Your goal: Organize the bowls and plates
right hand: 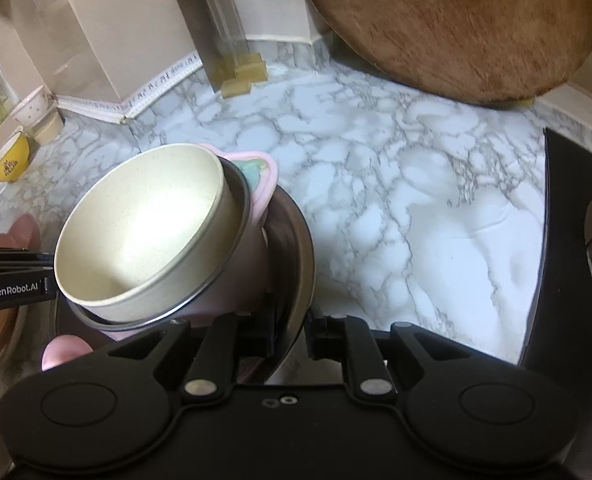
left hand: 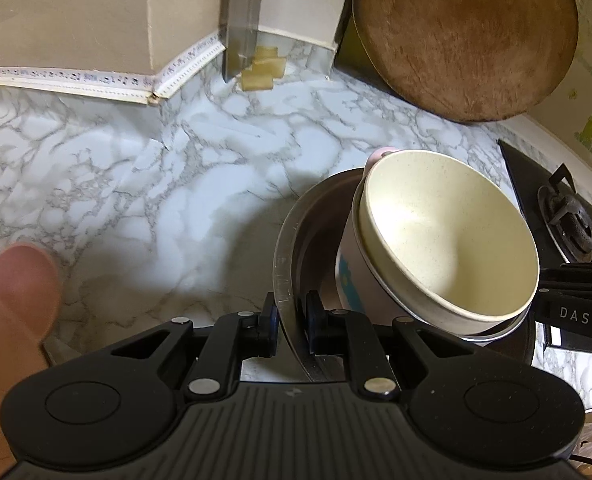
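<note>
Two wrist views look across a marble-patterned bench [left hand: 144, 184] toward a corner with beige walls. The left gripper [left hand: 291, 322] has its jaws clamped on the rim of a steel bowl [left hand: 286, 248]; the right gripper [right hand: 289, 334] grips the same bowl's [right hand: 296, 248] opposite rim, jaws closed on the metal. The bowl is tilted, and its lower part is hidden behind both gripper bodies, so whether it touches the bench cannot be told.

Nested inside sits a cream bowl [left hand: 452, 236], leaning with its mouth toward the cameras. Around it there appear to be a thin dark-rimmed bowl and a pink dish [right hand: 262, 184] with a blue-green print, though only slivers show.

A round wooden board [left hand: 464, 36] leans in the back corner, cut off at the top. A black gas stove [left hand: 568, 216] runs along the right edge, only partly in view. At far left in the right wrist view stand a yellow bowl [right hand: 10, 160] and a pale cup, small and blurred. A fingertip [left hand: 14, 292] fills the left wrist view's lower left.

The wide middle of the bench, between the stack and the back wall, lies open.
</note>
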A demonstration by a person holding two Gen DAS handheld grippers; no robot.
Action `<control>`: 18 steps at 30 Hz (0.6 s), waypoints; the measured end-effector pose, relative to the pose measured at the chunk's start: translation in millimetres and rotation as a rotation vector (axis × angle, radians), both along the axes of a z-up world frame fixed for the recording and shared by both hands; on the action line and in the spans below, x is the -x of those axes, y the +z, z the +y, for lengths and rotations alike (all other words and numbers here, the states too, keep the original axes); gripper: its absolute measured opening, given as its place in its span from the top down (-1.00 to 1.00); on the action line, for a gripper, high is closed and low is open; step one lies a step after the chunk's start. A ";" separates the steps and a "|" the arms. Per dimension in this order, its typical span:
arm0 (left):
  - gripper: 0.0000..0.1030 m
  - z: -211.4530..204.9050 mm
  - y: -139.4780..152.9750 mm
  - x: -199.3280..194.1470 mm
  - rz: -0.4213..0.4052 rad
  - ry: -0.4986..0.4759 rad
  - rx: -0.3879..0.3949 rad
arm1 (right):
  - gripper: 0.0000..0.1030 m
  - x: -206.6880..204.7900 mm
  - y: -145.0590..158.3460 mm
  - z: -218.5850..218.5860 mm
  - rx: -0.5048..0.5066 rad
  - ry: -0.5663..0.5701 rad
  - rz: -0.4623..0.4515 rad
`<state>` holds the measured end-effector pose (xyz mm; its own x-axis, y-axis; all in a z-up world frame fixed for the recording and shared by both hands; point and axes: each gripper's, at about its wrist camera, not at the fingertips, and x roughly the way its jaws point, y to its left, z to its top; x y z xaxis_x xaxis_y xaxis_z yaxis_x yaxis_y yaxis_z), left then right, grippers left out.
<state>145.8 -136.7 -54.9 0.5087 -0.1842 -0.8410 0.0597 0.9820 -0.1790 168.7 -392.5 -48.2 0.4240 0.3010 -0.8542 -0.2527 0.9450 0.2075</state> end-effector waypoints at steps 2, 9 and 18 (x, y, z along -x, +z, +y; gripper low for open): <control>0.76 5.9 6.7 3.1 -0.004 0.013 0.004 | 0.72 1.8 7.2 4.8 0.002 0.005 -0.019; 0.76 38.0 28.4 17.6 -0.015 0.072 0.017 | 0.72 5.7 31.8 30.5 -0.013 0.035 -0.050; 0.76 96.8 56.0 45.9 -0.049 0.179 0.010 | 0.72 6.4 58.1 85.8 -0.062 0.138 -0.088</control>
